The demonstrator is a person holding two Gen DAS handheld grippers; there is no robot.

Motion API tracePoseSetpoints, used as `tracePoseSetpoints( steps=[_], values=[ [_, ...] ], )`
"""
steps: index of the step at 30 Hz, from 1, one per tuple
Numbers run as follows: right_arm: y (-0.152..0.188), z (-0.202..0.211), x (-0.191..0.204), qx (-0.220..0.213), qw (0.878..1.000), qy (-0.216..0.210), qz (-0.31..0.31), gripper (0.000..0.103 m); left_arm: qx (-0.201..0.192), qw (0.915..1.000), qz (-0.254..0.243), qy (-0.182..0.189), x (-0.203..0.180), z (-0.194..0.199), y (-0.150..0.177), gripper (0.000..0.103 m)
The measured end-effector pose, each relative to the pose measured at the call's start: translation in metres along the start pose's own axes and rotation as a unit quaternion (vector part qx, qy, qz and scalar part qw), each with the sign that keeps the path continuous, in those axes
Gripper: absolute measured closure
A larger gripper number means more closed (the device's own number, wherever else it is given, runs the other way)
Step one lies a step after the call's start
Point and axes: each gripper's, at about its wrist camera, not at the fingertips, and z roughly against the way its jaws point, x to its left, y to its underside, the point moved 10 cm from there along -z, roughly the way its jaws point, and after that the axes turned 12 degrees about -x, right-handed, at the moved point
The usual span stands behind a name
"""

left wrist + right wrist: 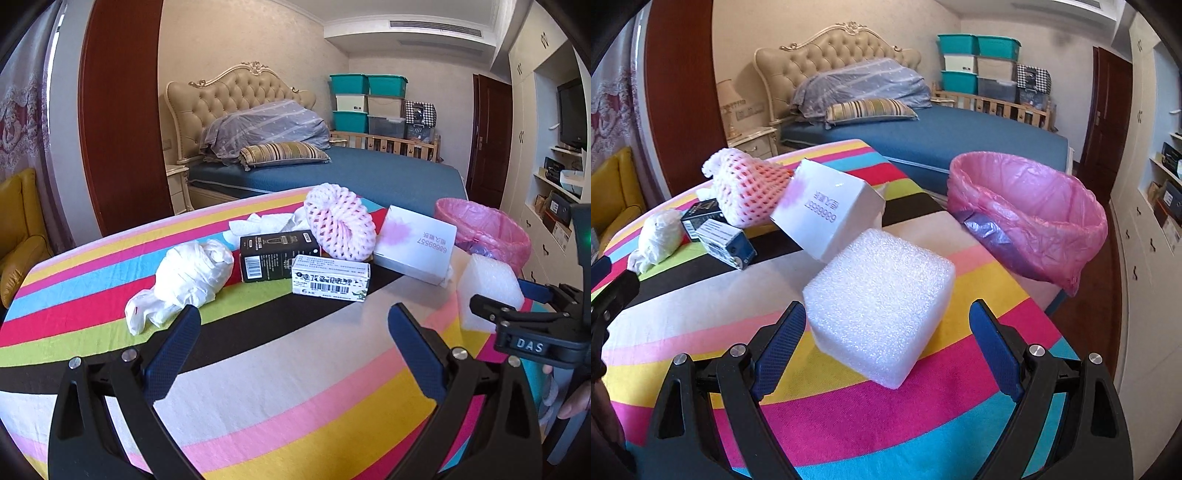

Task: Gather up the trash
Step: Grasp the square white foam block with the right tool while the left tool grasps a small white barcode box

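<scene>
Straddling white foam block (879,306), right gripper (886,339) jaws spread wide, pads not pressing it. Foam block lies on striped tablecloth (701,317), just beside pink-lined trash bin (1034,221). White carton (827,206) just behind foam block; pink foam fruit net (746,192) beyond. Left gripper (293,339) spread, empty, well left of foam block, near crumpled white plastic bag (188,280).

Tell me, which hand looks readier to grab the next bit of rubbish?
Right, probably. Its open tool already straddles the white foam block, beside the pink-lined bin. The left tool has only tablecloth between its fingers.
</scene>
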Motion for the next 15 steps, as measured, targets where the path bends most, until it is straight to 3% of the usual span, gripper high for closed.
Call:
tracePoseSetpoints(
  steps=[9, 12, 15],
  values=[
    [0.003, -0.0087, 0.0001, 0.015, 1.0, 0.011, 0.004, 0.018, -0.007, 0.9999, -0.007, -0.002, -0.0044, 0.0059, 0.0008, 0.005],
    [0.0043, -0.0061, 0.0017, 0.013, 1.0, -0.002, 0.008, 0.031, -0.011, 0.9999, -0.005, -0.003, -0.0042, 0.0081, 0.0003, 0.005],
    [0.0038, -0.0006, 0.0036, 0.0, 1.0, -0.017, 0.012, 0.032, -0.015, 0.9999, -0.005, -0.002, -0.0046, 0.0093, -0.0006, 0.005]
  ],
)
